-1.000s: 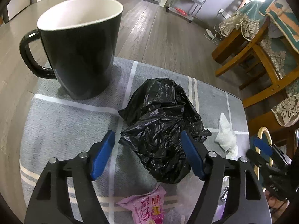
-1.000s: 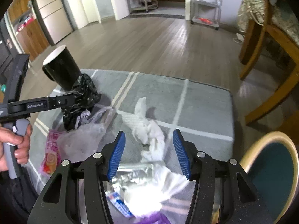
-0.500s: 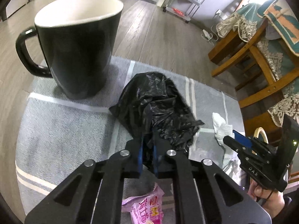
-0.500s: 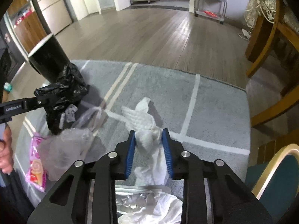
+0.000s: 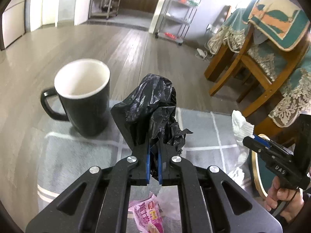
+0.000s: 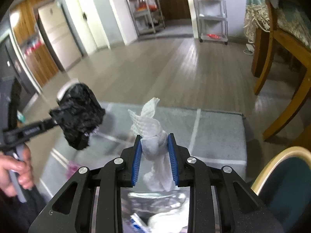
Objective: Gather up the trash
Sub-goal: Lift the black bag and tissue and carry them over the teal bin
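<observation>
Here the left gripper (image 5: 153, 155) is clamped on a crumpled black plastic bag (image 5: 151, 108), raised beside a black ceramic mug (image 5: 83, 99). The right gripper (image 6: 154, 151) pinches a wadded white paper towel (image 6: 150, 128) above the grey chequered tablecloth (image 6: 215, 136).

Grey wood-plank floor (image 6: 175, 68) runs far to a doorway. White metal shelving racks (image 6: 212, 9) stand far. Wooden chairs (image 5: 252, 58) with teal lace covers on the right. Wood cabinets (image 6: 35, 44) left. Grey checked table surface (image 6: 217, 132) near.
</observation>
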